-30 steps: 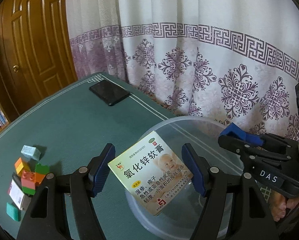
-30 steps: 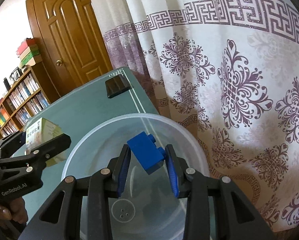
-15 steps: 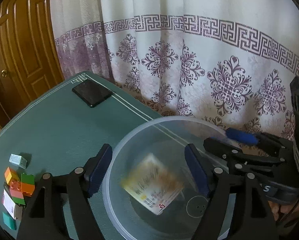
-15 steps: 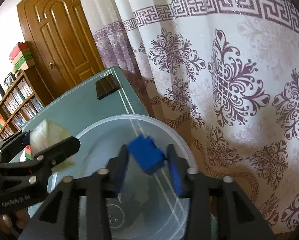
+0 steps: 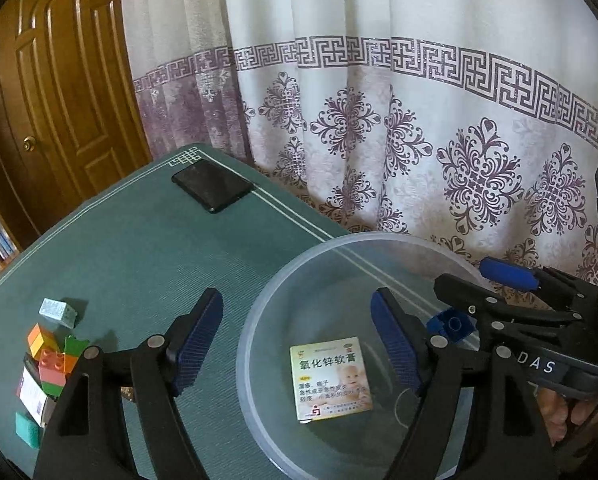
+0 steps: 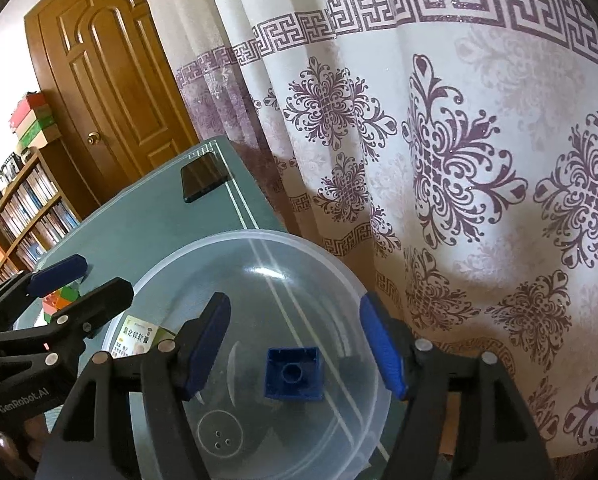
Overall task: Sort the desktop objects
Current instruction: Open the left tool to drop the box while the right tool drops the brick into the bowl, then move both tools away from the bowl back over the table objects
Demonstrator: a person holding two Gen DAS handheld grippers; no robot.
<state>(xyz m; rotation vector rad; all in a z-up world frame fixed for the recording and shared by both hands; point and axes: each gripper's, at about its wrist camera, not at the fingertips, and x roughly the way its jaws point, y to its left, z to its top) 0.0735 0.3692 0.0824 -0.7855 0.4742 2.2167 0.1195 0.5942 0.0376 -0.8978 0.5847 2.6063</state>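
Observation:
A clear plastic bowl (image 5: 259, 308) stands on the green table by the curtain. A yellow ointment box (image 5: 331, 380) lies flat on the bowl's bottom, under my left gripper (image 5: 297, 300), which is open with nothing between its pads. A blue brick (image 6: 293, 374) lies hollow side up in the bowl (image 6: 235, 240), below my right gripper (image 6: 295, 308). Its jaws are opening and its pads touch nothing. The right wrist view also shows the box (image 6: 139, 334) and the left gripper (image 6: 99, 276). The brick (image 5: 451, 326) and the right gripper (image 5: 475, 278) show in the left wrist view.
A black phone (image 5: 213, 184) lies at the table's far corner. A heap of coloured bricks (image 5: 53, 360), a pale blue block (image 5: 58, 312) and a teal block (image 5: 27, 428) sit at the left. The curtain (image 5: 379, 120) hangs along the table's far edge.
The ointment box has dropped from the left gripper onto the bowl's bottom. The blue brick has left the right gripper and lies in the bowl. The right jaws stand wider.

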